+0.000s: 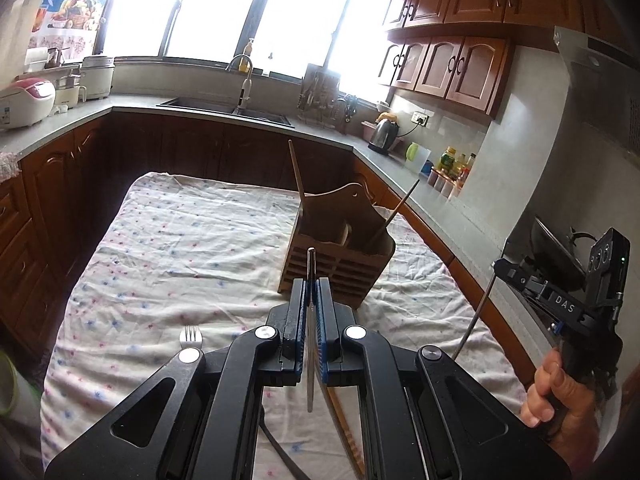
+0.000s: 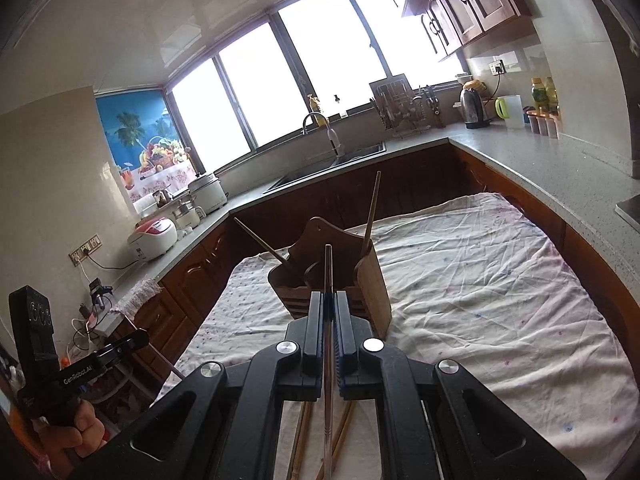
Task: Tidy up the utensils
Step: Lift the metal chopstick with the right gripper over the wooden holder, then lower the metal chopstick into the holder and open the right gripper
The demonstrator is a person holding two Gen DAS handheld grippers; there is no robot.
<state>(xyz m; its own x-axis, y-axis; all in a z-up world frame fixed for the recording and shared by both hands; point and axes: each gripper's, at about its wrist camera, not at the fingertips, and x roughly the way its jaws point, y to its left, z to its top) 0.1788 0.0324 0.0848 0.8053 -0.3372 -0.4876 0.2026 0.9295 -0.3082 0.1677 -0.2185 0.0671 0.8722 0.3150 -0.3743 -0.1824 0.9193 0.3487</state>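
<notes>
Utensils sit in both grippers above a floral cloth: the left gripper is clenched on a metal chopstick, the right gripper on a second metal chopstick. Ahead on the cloth stands a wooden holder with two wooden sticks leaning in it. A fork lies near the left gripper.

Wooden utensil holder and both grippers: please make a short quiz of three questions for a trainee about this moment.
1. True or false: the left gripper is shut on a thin metal utensil.
2. How many sticks stand in the wooden holder? A) none B) two C) five
3. Fill in: a ____ lies on the floral cloth near the left gripper.

Key: 1 true; 2 B; 3 fork.
</notes>
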